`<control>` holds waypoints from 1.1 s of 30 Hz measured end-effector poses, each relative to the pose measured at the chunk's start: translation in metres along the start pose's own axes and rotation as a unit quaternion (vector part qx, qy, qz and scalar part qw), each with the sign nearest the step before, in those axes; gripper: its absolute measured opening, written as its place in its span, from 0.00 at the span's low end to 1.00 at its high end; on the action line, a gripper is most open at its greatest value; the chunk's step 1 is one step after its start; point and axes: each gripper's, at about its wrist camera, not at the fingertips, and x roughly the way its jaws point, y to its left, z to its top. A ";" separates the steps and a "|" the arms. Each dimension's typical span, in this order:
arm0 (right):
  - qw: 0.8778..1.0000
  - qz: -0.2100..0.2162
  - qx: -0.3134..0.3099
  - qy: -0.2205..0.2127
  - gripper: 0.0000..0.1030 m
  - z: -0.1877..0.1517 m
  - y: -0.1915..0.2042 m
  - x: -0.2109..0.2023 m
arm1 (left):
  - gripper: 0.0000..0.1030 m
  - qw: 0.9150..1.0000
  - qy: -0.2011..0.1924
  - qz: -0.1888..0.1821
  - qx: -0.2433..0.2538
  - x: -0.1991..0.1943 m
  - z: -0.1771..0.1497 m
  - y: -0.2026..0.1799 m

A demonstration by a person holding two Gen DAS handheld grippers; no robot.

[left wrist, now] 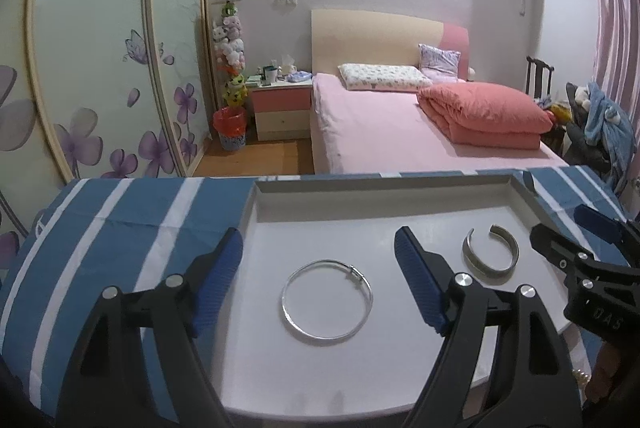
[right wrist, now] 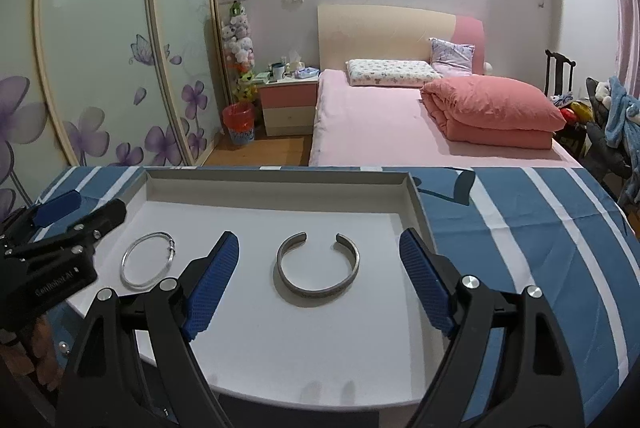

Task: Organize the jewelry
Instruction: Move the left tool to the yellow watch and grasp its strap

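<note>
Left wrist view: your left tongs (left wrist: 318, 260) hang released over the white tray (left wrist: 382, 198), straddling the thin round bangle (left wrist: 327, 301), untouched. Raised tray walls border the far and right sides. Your right tongs (right wrist: 319, 252), also released and angled downward, frame the open cuff bracelet (right wrist: 318, 270) lying inside the tray on the striped counter (right wrist: 540, 228).

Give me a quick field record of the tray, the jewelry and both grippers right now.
tray: white tray, shallow rim, on blue and white striped cloth
thin bangle: closed ring with clasp, flat in tray, in line with left gripper
cuff bracelet: wide open-ended band, flat in tray, gap facing the far rim, in line with right gripper
bracelets: apart, not touching
left gripper: open, holding nothing
right gripper: open, holding nothing
</note>
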 end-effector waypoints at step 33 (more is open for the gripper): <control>0.997 0.034 0.008 0.064 0.70 -0.147 -0.002 -0.134 | 0.79 0.998 -0.021 -0.051 -0.029 -0.187 -0.118 0.017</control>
